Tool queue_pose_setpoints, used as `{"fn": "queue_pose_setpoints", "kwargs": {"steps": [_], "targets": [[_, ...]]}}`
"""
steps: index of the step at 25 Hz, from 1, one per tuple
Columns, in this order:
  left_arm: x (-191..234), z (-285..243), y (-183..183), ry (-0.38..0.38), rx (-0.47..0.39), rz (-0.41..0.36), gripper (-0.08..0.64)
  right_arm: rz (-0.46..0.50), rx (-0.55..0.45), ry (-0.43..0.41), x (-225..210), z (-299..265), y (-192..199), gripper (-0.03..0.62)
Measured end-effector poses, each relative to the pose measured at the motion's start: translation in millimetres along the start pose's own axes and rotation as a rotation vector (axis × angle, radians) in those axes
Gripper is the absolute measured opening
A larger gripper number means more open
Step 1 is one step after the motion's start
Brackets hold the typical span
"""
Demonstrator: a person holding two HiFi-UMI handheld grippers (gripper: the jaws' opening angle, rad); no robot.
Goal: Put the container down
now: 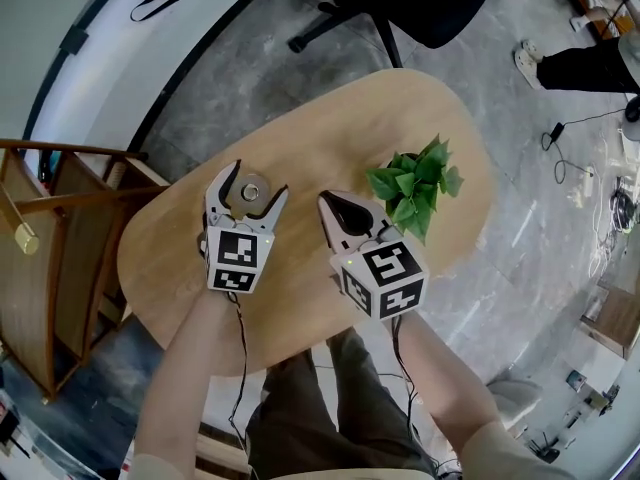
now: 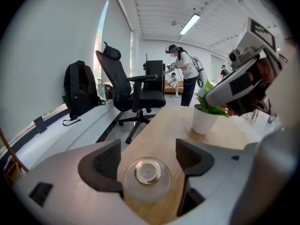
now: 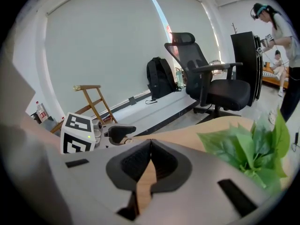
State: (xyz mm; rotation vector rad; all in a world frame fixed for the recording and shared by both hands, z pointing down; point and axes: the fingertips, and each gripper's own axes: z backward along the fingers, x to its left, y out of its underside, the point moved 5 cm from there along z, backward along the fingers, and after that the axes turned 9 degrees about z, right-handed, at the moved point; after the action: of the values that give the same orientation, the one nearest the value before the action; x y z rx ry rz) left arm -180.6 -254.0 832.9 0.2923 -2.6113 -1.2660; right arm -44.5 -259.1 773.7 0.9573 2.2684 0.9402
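A small clear round container with a metal-ringed top stands on the oval wooden table. In the left gripper view the container sits between the two dark pads, with a gap on each side. My left gripper is open around it. My right gripper hovers over the table's middle, to the right of the left one, its jaws pressed together with nothing between them.
A potted green plant in a white pot stands on the table right of my right gripper. A black office chair is beyond the table's far end. A wooden folding rack stands at the left. A person stands far off.
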Motion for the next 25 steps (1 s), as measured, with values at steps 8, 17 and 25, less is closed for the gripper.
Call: {"fn": "queue_pose_setpoints", "kwargs": {"steps": [8, 17, 25], "targets": [[-13.6, 77.7, -73.2, 0.023, -0.029, -0.002, 0.292, 0.04, -0.067, 0.027, 6.8, 78.3, -74.0, -0.003], [-34.4, 194.4, -179.7, -0.006, -0.143, 0.013, 0.147, 0.182, -0.195, 0.072, 38.4, 194.1, -183.1, -0.005], [-77.2, 290.8, -272.9, 0.042, -0.253, 0.015, 0.075, 0.261, -0.307, 0.109, 75.7, 298.4, -245.4, -0.004]]}}
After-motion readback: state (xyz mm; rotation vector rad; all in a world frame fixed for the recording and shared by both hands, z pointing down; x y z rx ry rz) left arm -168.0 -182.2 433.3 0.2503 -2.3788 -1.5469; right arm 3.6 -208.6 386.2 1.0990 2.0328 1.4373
